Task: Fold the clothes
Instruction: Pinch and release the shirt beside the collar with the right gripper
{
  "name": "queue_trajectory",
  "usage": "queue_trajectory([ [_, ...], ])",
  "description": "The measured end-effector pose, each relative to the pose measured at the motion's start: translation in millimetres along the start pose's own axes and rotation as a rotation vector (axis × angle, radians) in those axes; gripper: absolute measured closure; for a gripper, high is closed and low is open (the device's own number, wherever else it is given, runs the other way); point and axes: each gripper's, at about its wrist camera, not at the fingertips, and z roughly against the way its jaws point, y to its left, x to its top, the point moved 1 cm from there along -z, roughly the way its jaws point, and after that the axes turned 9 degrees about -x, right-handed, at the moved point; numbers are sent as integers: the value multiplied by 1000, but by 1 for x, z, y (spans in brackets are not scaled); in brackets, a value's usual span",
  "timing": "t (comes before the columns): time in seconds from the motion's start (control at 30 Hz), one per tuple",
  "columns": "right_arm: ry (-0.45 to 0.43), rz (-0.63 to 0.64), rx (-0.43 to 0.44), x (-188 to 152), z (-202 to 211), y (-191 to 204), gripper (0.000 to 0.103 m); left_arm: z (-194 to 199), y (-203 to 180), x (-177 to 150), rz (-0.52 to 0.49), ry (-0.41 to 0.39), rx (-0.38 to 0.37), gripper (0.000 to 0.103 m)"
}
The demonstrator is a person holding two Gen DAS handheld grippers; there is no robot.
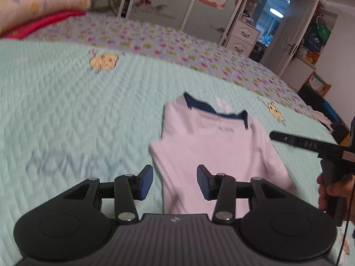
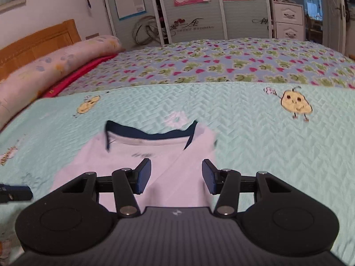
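A pale pink shirt (image 1: 213, 146) with a dark blue collar lies folded into a narrow strip on the mint quilted bedspread (image 1: 66, 115), collar away from me. My left gripper (image 1: 175, 180) hovers open over the shirt's near left edge, nothing between its blue pads. In the left wrist view the other gripper (image 1: 275, 135) reaches in from the right, held by a hand (image 1: 326, 188). In the right wrist view the shirt (image 2: 155, 155) lies just ahead, and my right gripper (image 2: 176, 176) is open above its lower part, holding nothing.
A frog-and-heart blanket (image 2: 221, 64) covers the far half of the bed. A long pink pillow (image 2: 55, 64) and wooden headboard (image 2: 33, 42) sit at the left. Wardrobe doors (image 2: 199, 11) and white drawers (image 2: 288, 20) stand beyond the bed.
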Motion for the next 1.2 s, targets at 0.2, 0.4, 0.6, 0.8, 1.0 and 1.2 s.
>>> queue_trajectory([
  [0.2,-23,134,-77,12,-29,15,54,-12,-17,-6,-15,23,-19,57],
  [0.4,16,131,-87,12,-48,12,65,-17,-21,-21,0,45,-23,57],
  [0.6,53,109,-103,9,-64,7,94,-19,-18,-28,17,62,-13,57],
  [0.8,68,-56,-71,6,-68,-25,103,-19,-21,-27,-13,59,-18,57],
  [1.0,62,-289,-14,2,-65,-69,98,-22,-28,-25,-53,43,4,57],
  [1.2,21,-325,-42,0,-52,-77,74,-25,-40,-20,-106,18,10,57],
])
